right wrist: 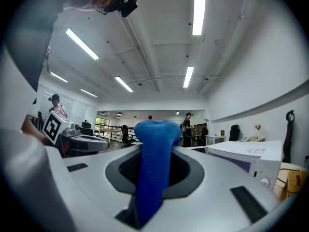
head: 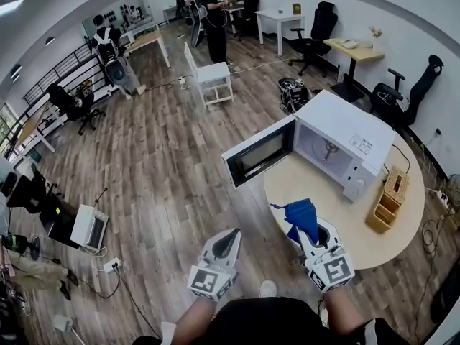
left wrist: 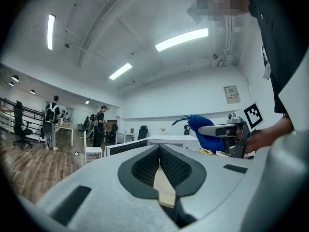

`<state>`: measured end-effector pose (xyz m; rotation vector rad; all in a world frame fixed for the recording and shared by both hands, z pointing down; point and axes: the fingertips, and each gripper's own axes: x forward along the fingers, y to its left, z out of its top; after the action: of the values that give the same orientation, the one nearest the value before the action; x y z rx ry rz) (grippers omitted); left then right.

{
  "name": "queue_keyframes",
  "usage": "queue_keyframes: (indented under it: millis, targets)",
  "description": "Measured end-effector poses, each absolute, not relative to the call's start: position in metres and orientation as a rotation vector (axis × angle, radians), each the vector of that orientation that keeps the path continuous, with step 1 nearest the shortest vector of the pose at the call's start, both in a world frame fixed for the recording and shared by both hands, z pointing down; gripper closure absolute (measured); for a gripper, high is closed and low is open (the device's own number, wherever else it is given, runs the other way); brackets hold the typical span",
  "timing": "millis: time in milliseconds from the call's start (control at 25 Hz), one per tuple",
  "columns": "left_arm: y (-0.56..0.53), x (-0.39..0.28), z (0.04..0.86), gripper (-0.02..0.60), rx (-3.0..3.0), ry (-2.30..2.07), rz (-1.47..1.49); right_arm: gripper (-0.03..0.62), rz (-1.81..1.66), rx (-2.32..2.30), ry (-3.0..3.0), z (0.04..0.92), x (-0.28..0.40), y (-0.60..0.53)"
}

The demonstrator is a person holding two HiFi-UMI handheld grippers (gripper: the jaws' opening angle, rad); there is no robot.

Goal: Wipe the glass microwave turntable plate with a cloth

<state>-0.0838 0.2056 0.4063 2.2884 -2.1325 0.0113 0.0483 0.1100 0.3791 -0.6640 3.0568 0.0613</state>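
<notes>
A white microwave (head: 345,139) stands on the round wooden table (head: 359,239) with its door (head: 257,153) swung open to the left. In its cavity I make out the turntable's centre (head: 329,149); the glass plate itself is hard to tell apart. My right gripper (head: 310,230) hovers over the table's near edge, shut on a blue cloth (head: 300,216) that sticks up past the jaws (right wrist: 153,153). My left gripper (head: 228,239) is off the table to the left, above the floor, jaws together and empty (left wrist: 161,170). It sees the cloth (left wrist: 205,129) at its right.
A wooden organiser box (head: 388,198) sits at the table's right edge. A white chair (head: 213,77), desks, office chairs and several people stand farther back. A printer (head: 88,226) and cables lie on the wood floor at the left.
</notes>
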Motion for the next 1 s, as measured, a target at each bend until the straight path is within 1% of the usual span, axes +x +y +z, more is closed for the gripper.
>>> queue_keyframes:
  millis: [360,1000]
  targets:
    - [0.137,-0.087,0.414,0.575,2.358,-2.050,0.009,0.522,0.071,-0.765,3.067,0.389,0.055,0.050]
    - [-0.024,-0.131,0.389,0.575,2.671,-1.688,-0.001,0.520,0.013,-1.127,2.913,0.372,0.004,-0.074]
